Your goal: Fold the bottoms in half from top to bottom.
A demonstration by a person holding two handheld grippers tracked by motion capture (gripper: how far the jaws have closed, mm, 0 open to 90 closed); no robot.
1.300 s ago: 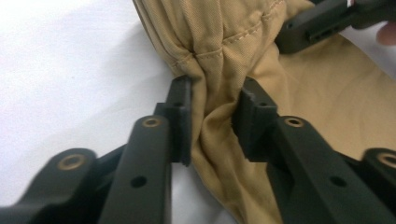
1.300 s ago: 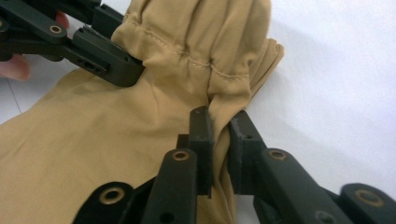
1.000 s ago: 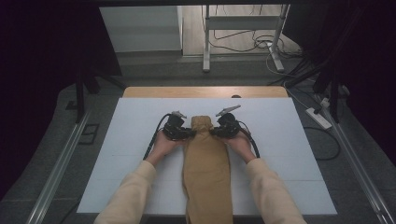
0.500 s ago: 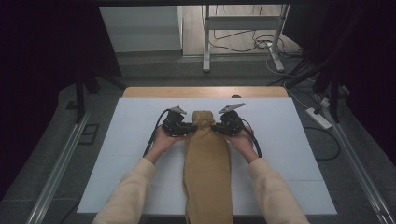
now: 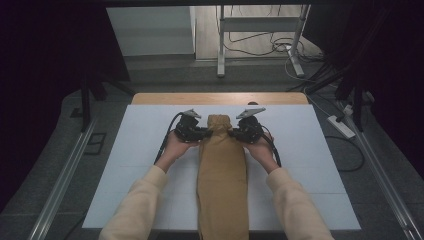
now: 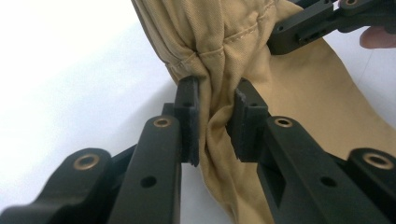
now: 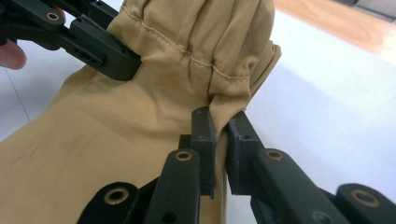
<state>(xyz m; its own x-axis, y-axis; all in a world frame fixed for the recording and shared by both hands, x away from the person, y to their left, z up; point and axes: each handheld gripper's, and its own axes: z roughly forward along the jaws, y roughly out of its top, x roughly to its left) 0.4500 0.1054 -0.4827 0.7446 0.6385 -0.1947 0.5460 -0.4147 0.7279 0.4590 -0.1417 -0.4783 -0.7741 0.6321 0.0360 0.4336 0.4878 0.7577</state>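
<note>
1. A long tan cotton garment with a stitched hem (image 5: 222, 175) is lying along the middle of the white worktop (image 5: 135, 150), and its near end is hanging over the front edge between the person's cream sleeves (image 5: 137, 210).
2. The left gripper (image 5: 202, 133) is gripping the left side of the gathered far end; in the left gripper view its black fingers (image 6: 189, 116) are pressing a bunched fold of the cloth between them.
3. The right gripper (image 5: 234, 133) is gripping the right side of the same end; in the right gripper view its fingers (image 7: 204, 140) are standing close together with a thin fold of cloth clamped between the pads.
4. The two grippers are facing each other, with the bunched hem between them.
5. Black cables (image 5: 165, 142) are trailing from the grippers over the worktop.
6. Behind the worktop, a wooden strip (image 5: 220, 98) is showing, then a grey floor (image 5: 165, 75) with metal stand legs (image 5: 220, 45) and loose wires.
7. On the right, a white power strip (image 5: 342, 126) is lying on the floor.
</note>
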